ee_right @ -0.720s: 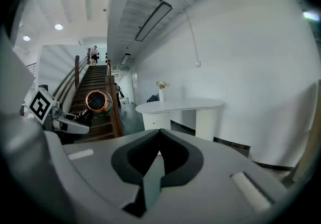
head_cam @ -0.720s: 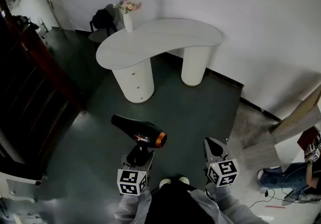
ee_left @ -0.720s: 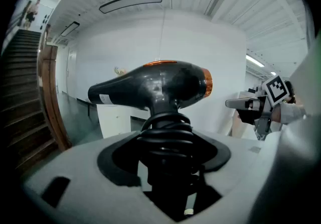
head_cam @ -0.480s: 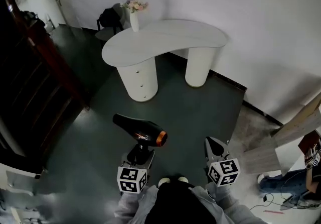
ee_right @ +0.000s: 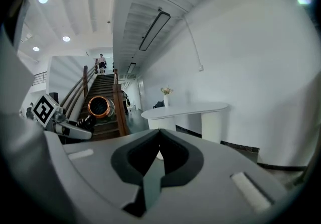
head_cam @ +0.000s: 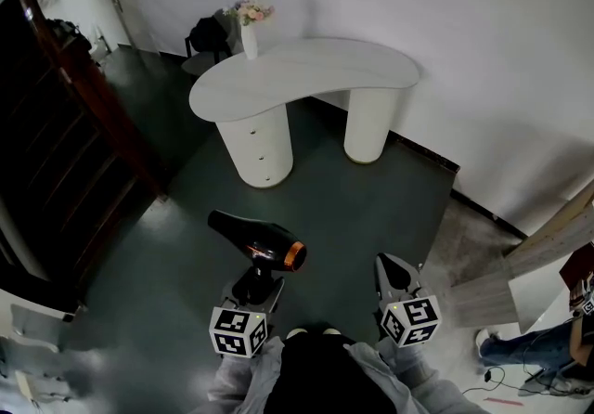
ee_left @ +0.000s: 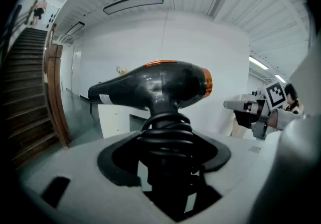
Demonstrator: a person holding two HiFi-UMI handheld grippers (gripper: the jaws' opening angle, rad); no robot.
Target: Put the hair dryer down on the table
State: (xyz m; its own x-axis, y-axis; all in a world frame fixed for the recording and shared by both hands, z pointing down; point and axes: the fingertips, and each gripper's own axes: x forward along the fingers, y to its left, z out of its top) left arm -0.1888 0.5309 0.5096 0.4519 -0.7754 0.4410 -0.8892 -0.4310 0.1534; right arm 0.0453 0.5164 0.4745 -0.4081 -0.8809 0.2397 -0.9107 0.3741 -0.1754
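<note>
A black hair dryer with an orange rear ring is held in the air above the dark floor, well short of the white curved table. My left gripper is shut on its handle, and the barrel points left. In the left gripper view the hair dryer stands upright above the jaws, with its coiled cord wrapped round the handle between them. My right gripper hangs beside it at the right, shut and holding nothing. In the right gripper view its jaws meet, and the table lies ahead.
A white vase of flowers stands at the table's far left end, with a dark chair behind it. A wooden staircase runs along the left. White walls close the back and right. A person stands on the stairs.
The head view has shifted slightly. The hair dryer stays in the left gripper, and both grippers keep their poses.
</note>
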